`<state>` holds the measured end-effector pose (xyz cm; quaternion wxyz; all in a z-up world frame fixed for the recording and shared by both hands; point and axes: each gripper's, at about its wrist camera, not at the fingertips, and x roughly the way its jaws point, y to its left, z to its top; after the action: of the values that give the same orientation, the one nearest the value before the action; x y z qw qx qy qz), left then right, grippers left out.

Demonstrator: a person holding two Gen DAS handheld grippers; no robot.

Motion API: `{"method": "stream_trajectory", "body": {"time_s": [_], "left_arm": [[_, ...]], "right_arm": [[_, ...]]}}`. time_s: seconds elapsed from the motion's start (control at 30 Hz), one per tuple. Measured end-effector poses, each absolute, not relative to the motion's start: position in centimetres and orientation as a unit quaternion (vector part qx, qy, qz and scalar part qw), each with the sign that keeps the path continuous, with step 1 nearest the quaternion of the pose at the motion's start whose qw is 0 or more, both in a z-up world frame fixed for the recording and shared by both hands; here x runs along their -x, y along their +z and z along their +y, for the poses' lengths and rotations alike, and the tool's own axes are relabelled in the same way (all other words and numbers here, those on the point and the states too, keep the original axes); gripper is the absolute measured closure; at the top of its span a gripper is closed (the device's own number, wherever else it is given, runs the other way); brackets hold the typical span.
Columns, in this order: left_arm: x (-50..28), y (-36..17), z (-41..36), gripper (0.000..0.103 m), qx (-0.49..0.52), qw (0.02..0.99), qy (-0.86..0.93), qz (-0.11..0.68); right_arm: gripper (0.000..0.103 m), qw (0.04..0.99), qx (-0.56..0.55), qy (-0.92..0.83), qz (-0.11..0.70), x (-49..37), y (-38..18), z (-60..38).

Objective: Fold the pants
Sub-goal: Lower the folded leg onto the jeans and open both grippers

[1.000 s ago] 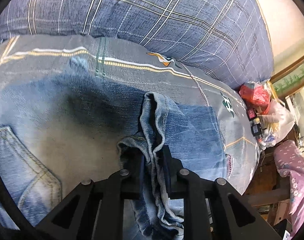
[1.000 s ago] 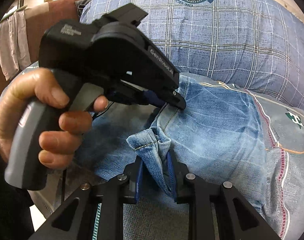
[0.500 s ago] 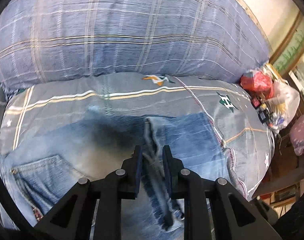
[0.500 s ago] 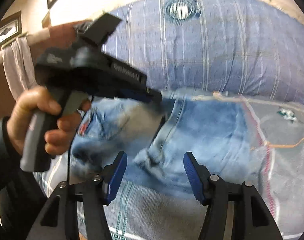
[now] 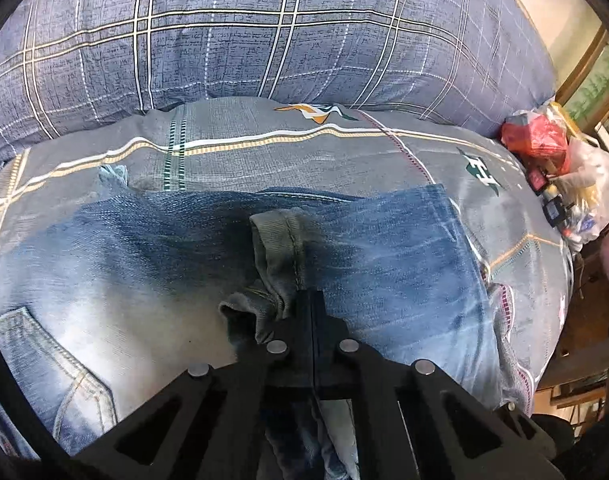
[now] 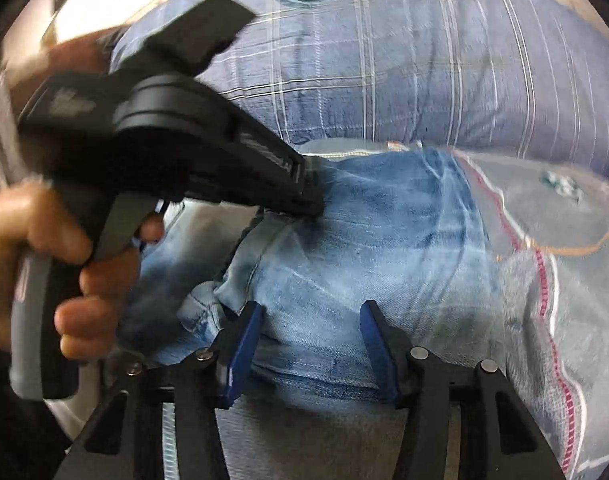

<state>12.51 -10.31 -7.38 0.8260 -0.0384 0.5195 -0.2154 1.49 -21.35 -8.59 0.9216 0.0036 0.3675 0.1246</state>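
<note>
Blue jeans (image 5: 384,256) lie spread on a grey patterned bedspread (image 5: 264,140), a back pocket (image 5: 52,364) at lower left. A bunched hem fold (image 5: 276,252) stands up at the middle. My left gripper (image 5: 311,300) has its jaws pressed together, with the fold beside its left finger and denim hanging below it. In the right wrist view the left gripper (image 6: 308,200), held in a hand, rests its tip on the jeans (image 6: 364,248). My right gripper (image 6: 310,320) is open, its blue pads (image 6: 244,340) straddling the denim edge.
A large blue plaid pillow (image 5: 264,28) lies behind the jeans, also in the right wrist view (image 6: 424,60). Red and white bags (image 5: 552,160) and clutter sit off the bed's right edge.
My right gripper opened and let go of the jeans fold. My left gripper's jaws closed fully, the hem fold now lying at their left side. Both views shifted back.
</note>
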Motion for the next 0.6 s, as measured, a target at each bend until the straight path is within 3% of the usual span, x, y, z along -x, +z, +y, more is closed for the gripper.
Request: {"method": "stream_trajectory", "body": {"time_s": [0.27, 0.6], "left_arm": [[-12.3, -6.2, -8.7, 0.101, 0.076, 0.813, -0.220, 0.533], [-6.7, -2.4, 3.3, 0.101, 0.026, 0.854, -0.133, 0.503]], "right_arm": [[0.048, 0.924, 0.022, 0.125, 0.360, -1.2, -8.6, -20.8], [0.048, 0.936, 0.052, 0.166, 0.308, 0.3, -3.1, -16.8]]}}
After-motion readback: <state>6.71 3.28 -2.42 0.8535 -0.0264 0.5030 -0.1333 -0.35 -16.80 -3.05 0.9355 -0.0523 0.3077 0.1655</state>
